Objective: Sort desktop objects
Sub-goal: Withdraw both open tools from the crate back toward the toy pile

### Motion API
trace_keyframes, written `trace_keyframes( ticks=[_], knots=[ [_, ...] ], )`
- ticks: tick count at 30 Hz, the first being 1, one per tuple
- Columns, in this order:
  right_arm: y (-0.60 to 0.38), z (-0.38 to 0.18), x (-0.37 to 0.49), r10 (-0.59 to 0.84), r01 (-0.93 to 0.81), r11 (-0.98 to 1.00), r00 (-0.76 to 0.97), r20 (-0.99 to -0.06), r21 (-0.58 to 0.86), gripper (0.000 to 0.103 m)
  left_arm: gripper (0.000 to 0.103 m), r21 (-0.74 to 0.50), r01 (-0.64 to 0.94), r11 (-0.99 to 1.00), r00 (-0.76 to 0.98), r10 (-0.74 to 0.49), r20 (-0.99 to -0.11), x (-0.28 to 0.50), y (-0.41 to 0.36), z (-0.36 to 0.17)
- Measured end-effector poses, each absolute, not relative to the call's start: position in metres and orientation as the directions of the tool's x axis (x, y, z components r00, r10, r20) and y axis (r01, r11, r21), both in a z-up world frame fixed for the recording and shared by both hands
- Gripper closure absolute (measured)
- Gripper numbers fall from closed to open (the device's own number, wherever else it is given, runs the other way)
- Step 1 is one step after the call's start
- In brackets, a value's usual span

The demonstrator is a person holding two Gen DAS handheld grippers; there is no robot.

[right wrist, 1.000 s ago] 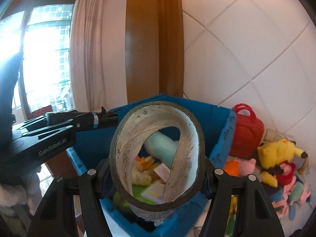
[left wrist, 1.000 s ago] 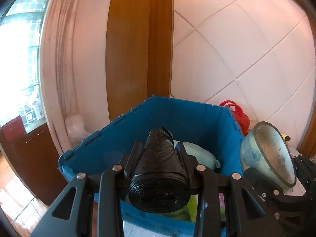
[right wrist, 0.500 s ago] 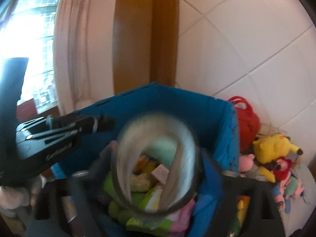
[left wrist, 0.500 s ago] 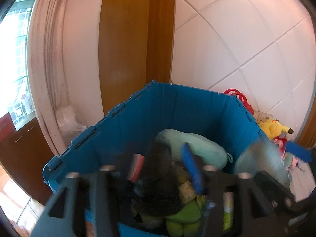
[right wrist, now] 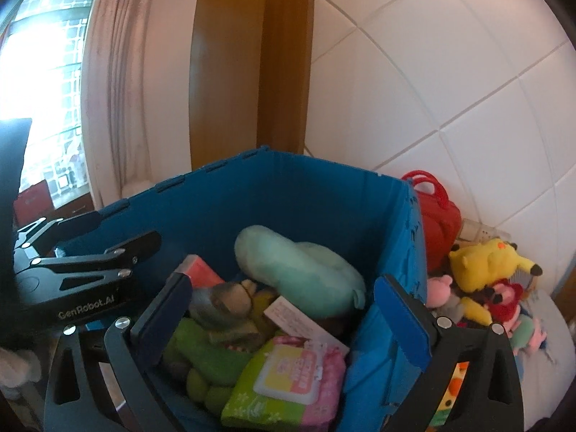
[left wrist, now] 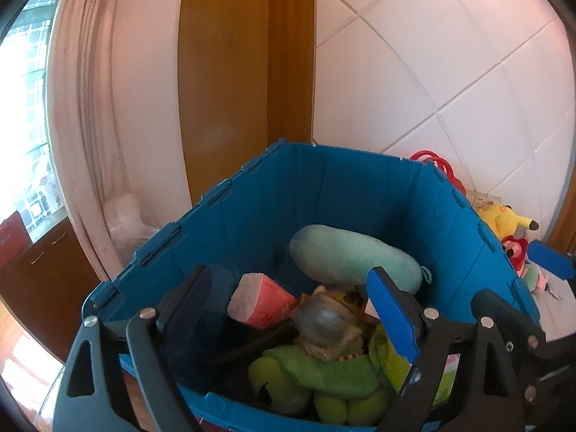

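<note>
Both grippers, left gripper point(left wrist: 293, 309) and right gripper point(right wrist: 284, 315), hang with jaws spread and empty over the blue plastic crate point(right wrist: 324, 194), having just opened. A second ago they carried a black bag roll and a wide tape ring; these have dropped among the soft toys, so two objects are sorted.

Left gripper point(right wrist: 86, 252) body, seen from the right wrist view: white lettering "GenRobot.AI" along its black side.
Wet-wipes pack point(right wrist: 288, 378) in the blue bin point(right wrist: 324, 194): a yellow and pink label with printed characters, too small and blurred to read.
White card point(right wrist: 298, 318) lying among the toys in the bin: faint red print, not legible.
Left wrist view: no text that can be read.
</note>
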State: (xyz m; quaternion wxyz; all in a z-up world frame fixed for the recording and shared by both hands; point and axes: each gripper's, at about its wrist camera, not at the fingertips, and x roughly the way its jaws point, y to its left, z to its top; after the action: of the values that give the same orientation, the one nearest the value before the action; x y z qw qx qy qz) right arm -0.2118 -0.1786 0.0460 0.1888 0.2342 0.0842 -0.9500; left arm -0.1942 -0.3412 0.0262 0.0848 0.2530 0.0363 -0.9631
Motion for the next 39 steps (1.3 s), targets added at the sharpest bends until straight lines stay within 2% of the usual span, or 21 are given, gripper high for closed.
trace_keyframes(
  ticks=[25, 31, 39],
  knots=[
    [-0.127, 0.045, -0.164, -0.260, 0.324, -0.943, -0.859, -0.442, -0.076, 0.000, 0.015, -0.035, 0.122, -0.992, -0.871, -0.090, -0.483, -0.154, -0.299, 0.025],
    [-0.082, 0.041, -0.149, -0.248, 0.293, -0.955, -0.865, -0.437, -0.039, 0.000, 0.015, -0.022, 0.102, -0.995, -0.879, -0.080, -0.469, -0.136, -0.259, 0.030],
    [0.010, 0.025, -0.121, -0.237, 0.273, -0.962, -0.858, -0.456, -0.013, 0.000, 0.015, -0.011, 0.076, -0.997, -0.890, -0.062, -0.451, -0.094, -0.161, 0.031]
  ],
)
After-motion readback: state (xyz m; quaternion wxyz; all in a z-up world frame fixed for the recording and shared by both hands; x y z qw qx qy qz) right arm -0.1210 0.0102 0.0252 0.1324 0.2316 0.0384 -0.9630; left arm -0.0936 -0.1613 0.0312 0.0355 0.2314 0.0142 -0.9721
